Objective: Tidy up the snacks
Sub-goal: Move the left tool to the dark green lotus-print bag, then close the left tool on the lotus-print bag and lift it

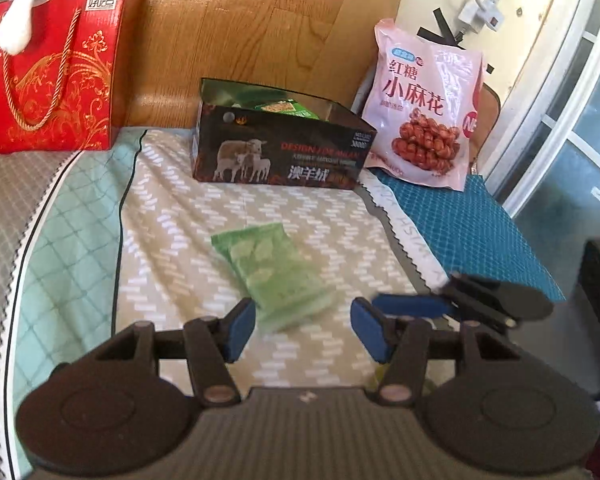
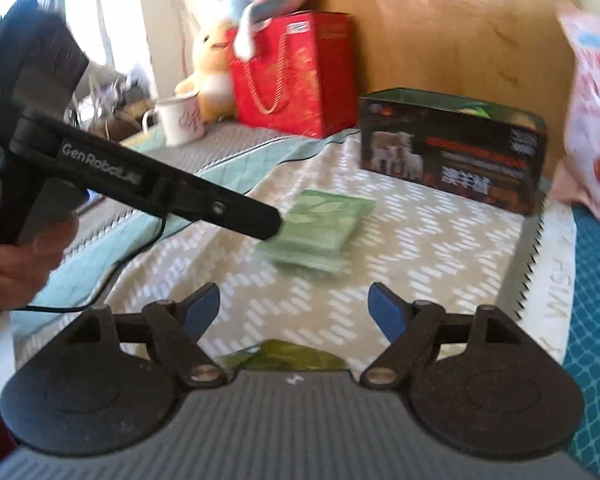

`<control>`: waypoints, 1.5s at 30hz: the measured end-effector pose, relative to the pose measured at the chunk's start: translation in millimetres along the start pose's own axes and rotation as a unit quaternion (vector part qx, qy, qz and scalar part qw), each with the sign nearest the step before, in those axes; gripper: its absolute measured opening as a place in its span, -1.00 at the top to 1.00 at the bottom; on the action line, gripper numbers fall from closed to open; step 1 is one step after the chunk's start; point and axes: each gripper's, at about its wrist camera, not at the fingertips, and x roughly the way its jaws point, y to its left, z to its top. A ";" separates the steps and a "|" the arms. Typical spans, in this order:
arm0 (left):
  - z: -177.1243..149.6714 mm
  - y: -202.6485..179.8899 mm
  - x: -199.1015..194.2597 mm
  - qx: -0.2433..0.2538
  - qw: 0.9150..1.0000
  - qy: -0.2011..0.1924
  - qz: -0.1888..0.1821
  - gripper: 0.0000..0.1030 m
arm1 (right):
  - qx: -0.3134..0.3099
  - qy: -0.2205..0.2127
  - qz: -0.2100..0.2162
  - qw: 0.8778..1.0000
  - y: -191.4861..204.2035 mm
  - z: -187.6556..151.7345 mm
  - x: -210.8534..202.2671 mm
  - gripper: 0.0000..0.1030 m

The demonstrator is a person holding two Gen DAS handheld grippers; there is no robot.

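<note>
Green snack packet (image 1: 274, 274) lies flat on the zigzag-print cloth (image 1: 188, 240), at 12 o'clock of the left gripper (image 1: 302, 330), whose jaws stand spread and empty. Right gripper (image 2: 294, 308) likewise gapes (nothing between). Open black carton (image 1: 284, 148), further at 12, reads "澳羊绒"; pink bag (image 1: 424, 108) at 1 o'clock reads "红糖小麻花".

Both hand-held grippers angled down: left hand-held gripper (image 1: 302, 330) jaws apart, right hand-held gripper (image 2: 296, 310) wider, nothing gripped
</note>
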 end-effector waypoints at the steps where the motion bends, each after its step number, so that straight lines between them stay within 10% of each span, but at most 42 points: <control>1: -3.4 0.7 -3.8 -0.002 1.000 0.000 0.000 -0.05 | -0.008 0.002 -0.008 1.000 4.7 4.2 4.7 -0.62; 8: -49.2 42.5 -69.4 -0.027 0.999 -0.003 0.026 -0.08 | -0.047 0.041 -0.060 0.996 9.7 20.1 43.2 -0.75; 17: -82.6 105.3 -155.1 -0.127 0.987 -0.054 0.078 -0.08 | -0.031 0.012 -0.026 0.999 11.2 -6.8 -8.4 -0.77; 25: -40.6 14.8 -71.5 0.002 1.000 -0.015 -0.012 -0.08 | -0.019 0.005 -0.065 0.998 8.2 -61.8 -48.7 -0.72; 39: -10.8 -107.1 85.8 0.049 0.982 0.125 -0.134 -0.07 | 0.003 -0.010 -0.136 0.991 -38.3 -97.2 -106.1 -0.33; 45: -8.0 -153.5 115.4 0.098 0.973 0.147 -0.147 0.44 | 0.034 -0.023 -0.162 0.986 -55.1 -113.0 -126.5 -0.41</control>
